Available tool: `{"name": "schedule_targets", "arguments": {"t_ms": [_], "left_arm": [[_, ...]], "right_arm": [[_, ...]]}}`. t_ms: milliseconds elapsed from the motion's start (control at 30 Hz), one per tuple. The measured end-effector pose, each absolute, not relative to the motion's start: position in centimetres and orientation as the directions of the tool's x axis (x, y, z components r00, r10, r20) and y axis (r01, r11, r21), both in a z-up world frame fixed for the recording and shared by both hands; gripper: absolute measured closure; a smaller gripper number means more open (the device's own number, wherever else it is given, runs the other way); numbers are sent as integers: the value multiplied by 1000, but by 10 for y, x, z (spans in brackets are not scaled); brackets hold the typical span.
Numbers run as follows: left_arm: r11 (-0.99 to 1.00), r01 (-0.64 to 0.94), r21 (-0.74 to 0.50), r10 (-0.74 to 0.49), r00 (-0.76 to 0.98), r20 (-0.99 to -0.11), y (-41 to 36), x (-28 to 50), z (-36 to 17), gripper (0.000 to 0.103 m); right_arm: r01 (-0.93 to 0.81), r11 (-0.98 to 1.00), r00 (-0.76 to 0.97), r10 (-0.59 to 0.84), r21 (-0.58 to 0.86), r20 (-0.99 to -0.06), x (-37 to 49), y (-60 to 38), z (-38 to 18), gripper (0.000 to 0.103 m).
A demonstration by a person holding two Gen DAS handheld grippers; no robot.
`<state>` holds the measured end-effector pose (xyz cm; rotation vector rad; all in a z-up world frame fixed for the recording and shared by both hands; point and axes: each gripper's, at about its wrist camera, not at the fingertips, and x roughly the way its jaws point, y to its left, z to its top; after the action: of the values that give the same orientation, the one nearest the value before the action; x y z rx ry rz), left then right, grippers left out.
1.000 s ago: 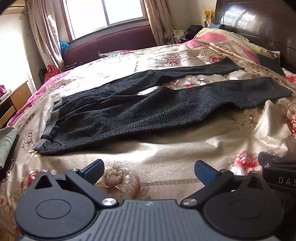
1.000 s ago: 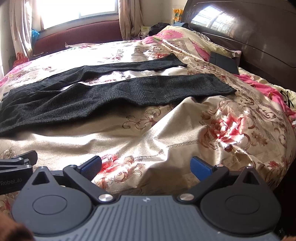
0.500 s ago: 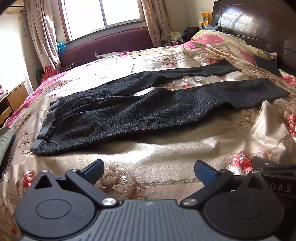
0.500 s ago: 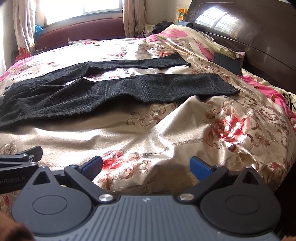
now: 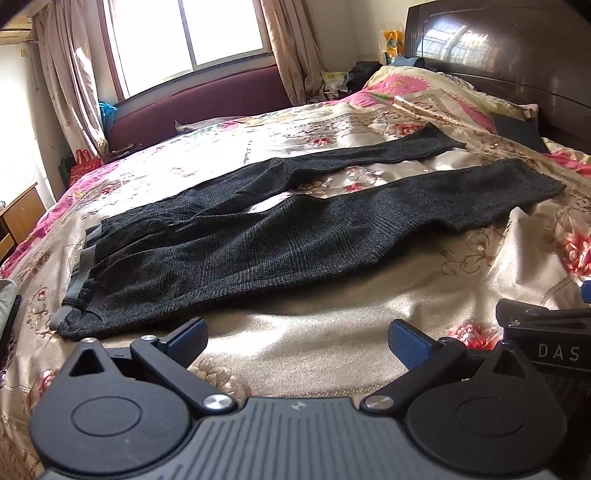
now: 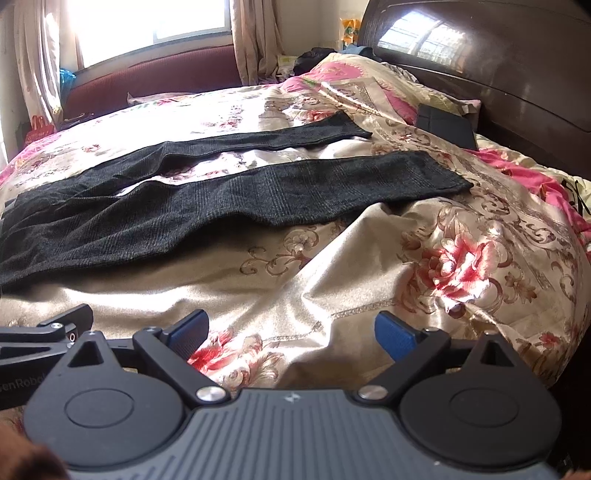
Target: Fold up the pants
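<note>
Two fisheye views, each looking forward from just behind a handheld gripper, low over the near edge of a bed and facing across it toward a window on the far wall.

The left wrist view sits nearer the waistband end of dark grey pants spread on the floral bedspread, with the left gripper filling the bottom of the frame. The right gripper's body shows at its right edge.

The right wrist view sits further right, nearer the leg cuffs and the dark wooden headboard, above the right gripper.

Both views share the pants, bedspread, window and headboard.
</note>
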<state>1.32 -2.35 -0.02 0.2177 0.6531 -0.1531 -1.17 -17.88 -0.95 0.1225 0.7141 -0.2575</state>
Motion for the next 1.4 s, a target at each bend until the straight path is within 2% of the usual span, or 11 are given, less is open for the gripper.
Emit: {"name": "schedule_targets", "arguments": {"t_ms": [400, 500, 667, 800, 900, 967, 1000, 1100, 1267, 1300, 1400], "left_arm": [[935, 322, 152, -175, 787, -591, -92, 82, 9, 0], [919, 364, 149, -210, 775, -596, -118, 109, 5, 0], [905, 413, 104, -275, 752, -599, -154, 155, -4, 0], [893, 445, 67, -317, 727, -609, -178, 182, -17, 0], [872, 485, 59, -347, 700, -624, -197, 194, -29, 0], [860, 507, 62, -363, 692, -624, -206, 198, -32, 0], [854, 516, 66, -368, 689, -624, -209, 199, -33, 0], [838, 541, 69, -389, 683, -618, -214, 203, -31, 0], [826, 558, 80, -401, 681, -613, -218, 208, -28, 0], [825, 559, 81, -403, 682, -610, -217, 208, -27, 0], [820, 565, 97, -408, 694, -593, -214, 202, -25, 0]], "right_arm": [[333, 939, 737, -200, 90, -646, 46, -259, 2, 12], [401, 911, 729, -252, 97, -637, 71, -303, 5, 13], [495, 866, 683, -333, 76, -650, 117, -374, -5, 22], [575, 808, 617, -328, 126, -715, 137, -418, -30, 35], [596, 782, 622, -305, 182, -722, 140, -435, -42, 39], [609, 763, 629, -299, 217, -718, 141, -442, -41, 49], [620, 745, 634, -290, 247, -717, 138, -446, -41, 58], [630, 682, 670, -236, 371, -704, 127, -460, -43, 70], [622, 583, 724, -174, 522, -668, 136, -477, -52, 72], [620, 578, 729, -176, 530, -661, 138, -478, -54, 76], [633, 563, 721, -179, 531, -669, 145, -484, -57, 99]]}}
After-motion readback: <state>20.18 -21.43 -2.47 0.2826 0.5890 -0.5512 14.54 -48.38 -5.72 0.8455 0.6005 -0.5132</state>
